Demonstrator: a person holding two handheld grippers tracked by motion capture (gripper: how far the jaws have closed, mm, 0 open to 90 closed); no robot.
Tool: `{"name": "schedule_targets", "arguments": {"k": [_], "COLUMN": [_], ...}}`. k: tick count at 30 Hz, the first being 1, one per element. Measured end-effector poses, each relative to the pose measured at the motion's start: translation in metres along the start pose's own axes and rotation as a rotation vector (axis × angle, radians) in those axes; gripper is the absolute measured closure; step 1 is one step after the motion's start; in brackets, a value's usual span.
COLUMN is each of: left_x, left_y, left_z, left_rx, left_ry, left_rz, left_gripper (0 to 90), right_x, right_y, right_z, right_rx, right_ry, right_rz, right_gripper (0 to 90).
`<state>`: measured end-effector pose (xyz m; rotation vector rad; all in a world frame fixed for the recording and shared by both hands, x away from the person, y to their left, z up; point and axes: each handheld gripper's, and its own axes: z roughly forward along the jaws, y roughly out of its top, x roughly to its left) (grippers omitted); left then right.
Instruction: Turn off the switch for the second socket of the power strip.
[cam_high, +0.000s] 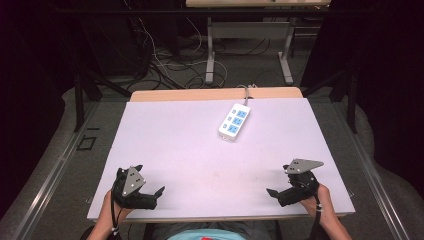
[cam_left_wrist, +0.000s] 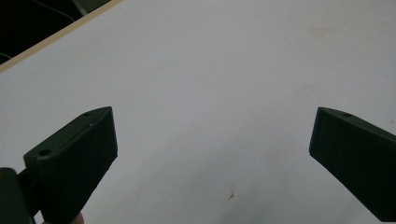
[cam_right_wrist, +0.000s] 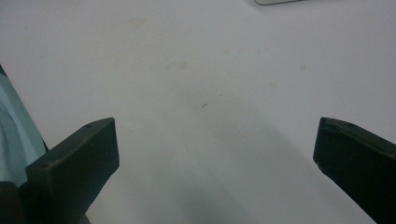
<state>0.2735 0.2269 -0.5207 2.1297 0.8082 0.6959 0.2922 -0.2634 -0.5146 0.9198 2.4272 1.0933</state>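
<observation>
White and bare, the table (cam_high: 200, 145) stretches out in front of me, with a white power strip (cam_high: 234, 121) lying towards its far edge, a little right of centre, its blue sockets facing up and its cable running off the back. I hold my left gripper (cam_high: 150, 187) low over the near-left corner, jaws spread wide with nothing between them, as its own view (cam_left_wrist: 212, 154) shows. My right gripper (cam_high: 281, 184) sits at the near-right corner, likewise spread and empty (cam_right_wrist: 215, 158). A pale sliver at the top of the right gripper view is probably the strip (cam_right_wrist: 275, 2).
</observation>
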Motion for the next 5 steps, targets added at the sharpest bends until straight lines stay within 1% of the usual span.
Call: {"name": "schedule_targets", "arguments": {"k": [2, 4, 5], "left_x": [-0.0001, -0.0002, -0.0002], "left_y": [0.0000, 0.0000, 0.0000], "left_z": [0.0007, 0.0011, 0.0011], "left_rx": [0.000, 0.003, 0.003], "left_ry": [-0.004, -0.007, -0.007], "left_rz": [-0.001, 0.000, 0.000], "left_gripper": [0.7, 0.7, 0.7], "right_x": [0.0007, -0.0002, 0.0000], "right_y": [-0.0002, 0.0005, 0.0005], "right_z": [-0.0003, -0.0009, -0.0008], "right_rx": [0.001, 0.008, 0.007], "right_ry": [0.000, 0.000, -0.004], "right_rz": [0.009, -0.006, -0.004], "right_gripper": [0.0, 0.0, 0.0]}}
